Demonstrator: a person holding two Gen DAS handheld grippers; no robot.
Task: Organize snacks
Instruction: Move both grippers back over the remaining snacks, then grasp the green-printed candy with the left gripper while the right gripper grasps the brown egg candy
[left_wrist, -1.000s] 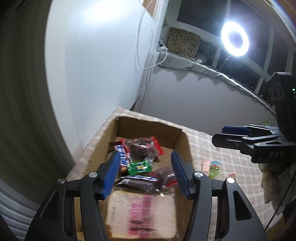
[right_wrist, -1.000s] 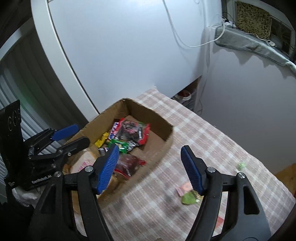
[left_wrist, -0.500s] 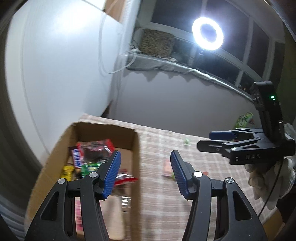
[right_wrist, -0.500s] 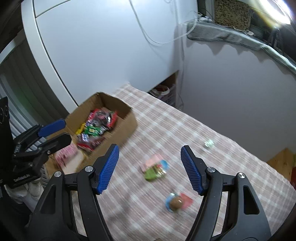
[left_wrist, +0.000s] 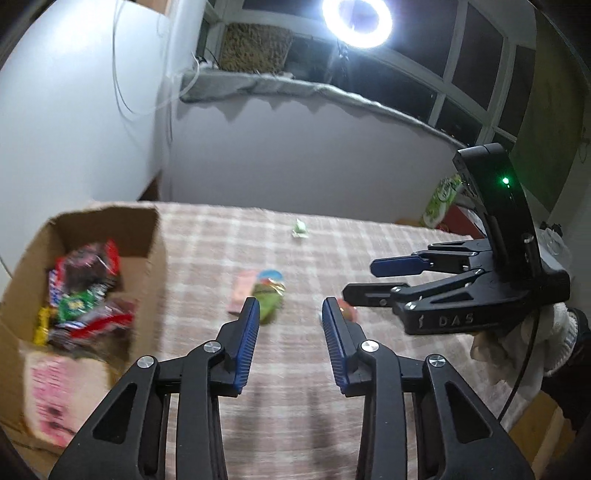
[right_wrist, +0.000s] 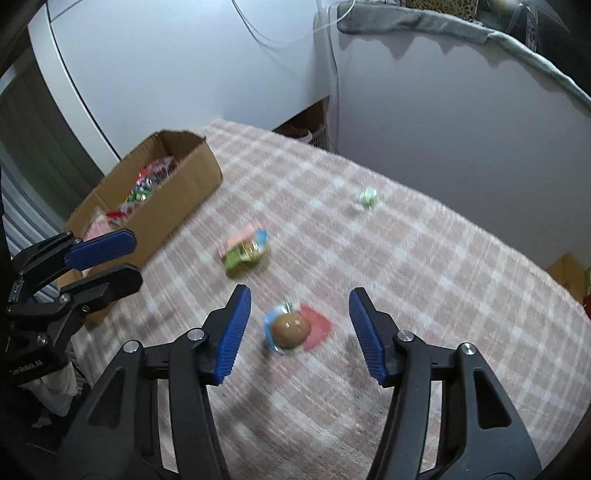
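Far to my left, a cardboard box (left_wrist: 146, 236) sits on the checked surface (left_wrist: 369, 243), holding a heap of wrapped snacks (left_wrist: 86, 291) in red, green and dark foil, with a pink-printed pack (left_wrist: 55, 391) at its near end. My left gripper (left_wrist: 290, 345) hangs above the cloth just right of the box, its blue pads (left_wrist: 246, 347) spread apart with nothing between them. Beyond its left finger lie a pink packet (left_wrist: 242, 290) and a green-and-blue packet (left_wrist: 271, 295), touching each other; blur hides their labels. Further back, a small pale green wrapped sweet (left_wrist: 299, 228) lies alone. To the right, my right gripper (right_wrist: 299, 334) is released too, fingers wide, hovering low over a round brown treat in a blue and red wrapper (right_wrist: 293, 328), which lies on the cloth between the pads without touching either. From that gripper's camera the box (right_wrist: 177, 199) stands at the far left corner, the two touching packets (right_wrist: 245, 253) between it and the brown treat, the green sweet (right_wrist: 365, 199) well apart at the back.
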